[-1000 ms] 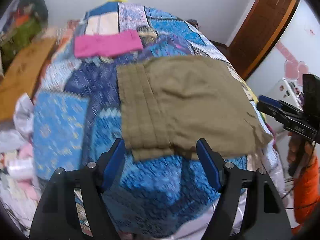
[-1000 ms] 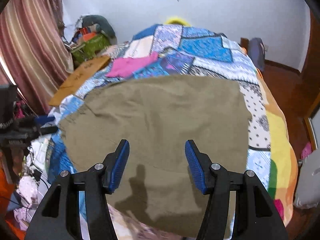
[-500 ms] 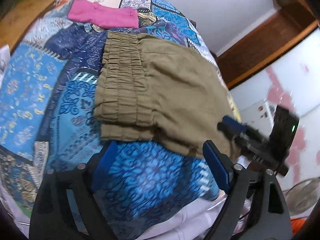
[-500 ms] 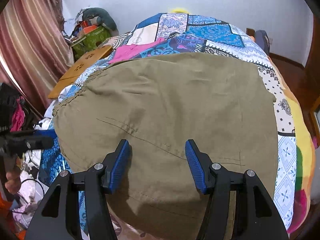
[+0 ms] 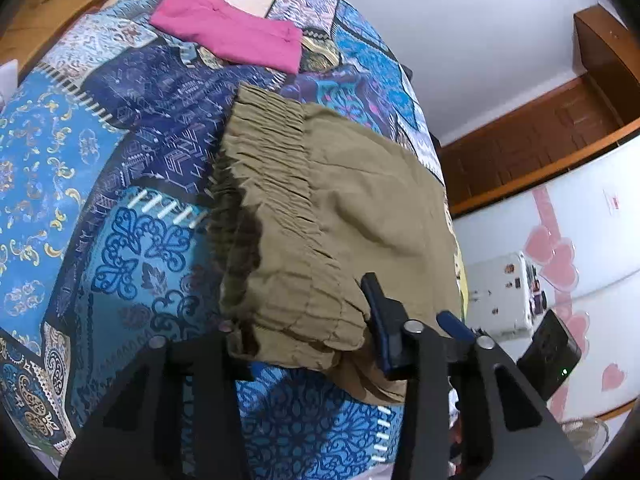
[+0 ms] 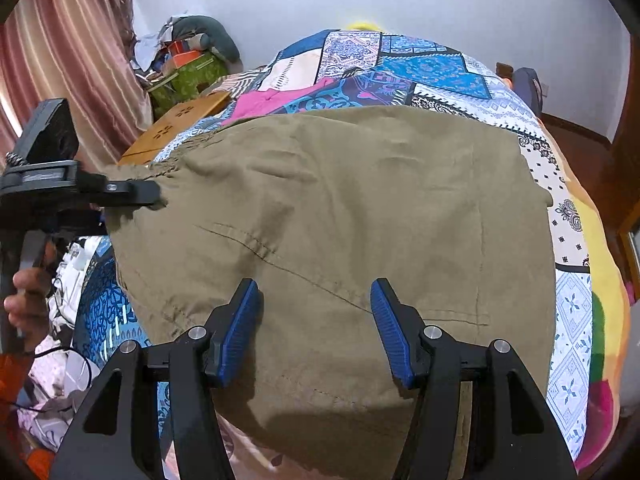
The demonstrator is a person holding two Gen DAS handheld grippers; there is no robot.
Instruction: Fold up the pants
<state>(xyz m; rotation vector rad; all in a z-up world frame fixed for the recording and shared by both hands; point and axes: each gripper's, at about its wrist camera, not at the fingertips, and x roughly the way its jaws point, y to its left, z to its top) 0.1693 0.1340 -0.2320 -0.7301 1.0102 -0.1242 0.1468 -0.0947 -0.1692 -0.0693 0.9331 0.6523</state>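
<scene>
Lying flat on the bed (image 6: 576,240), the olive-brown pants (image 6: 360,208) cover most of the patchwork bedspread (image 5: 80,184) in front of both tools.

The left gripper (image 5: 304,332) is at the near corner of the elastic waistband (image 5: 272,168). The gathered cloth fills the space between its two fingers and hides most of the left one; only the right blue pad (image 5: 380,320) shows clearly, pressed against the fabric edge. The fingers stand fairly wide around this bunched corner, and I cannot tell if they already squeeze it or only surround it. In the right wrist view the same tool (image 6: 156,196) comes in from the left side and its black tip touches the waistband corner.

The right gripper (image 6: 316,328) hovers over the near part of the pants, with its fingers (image 6: 240,328) wide apart and nothing between them. A stitched seam (image 6: 280,260) runs diagonally on the cloth just ahead of the fingers, from far left to near right.

Beyond the waistband, far from the left fingers, a folded pink garment (image 5: 228,36) lies on the bedspread, apart from the pants. To the far left of the right fingers there is a wooden board (image 6: 180,128) beside the bed, and a striped curtain (image 6: 72,60) behind it.
</scene>
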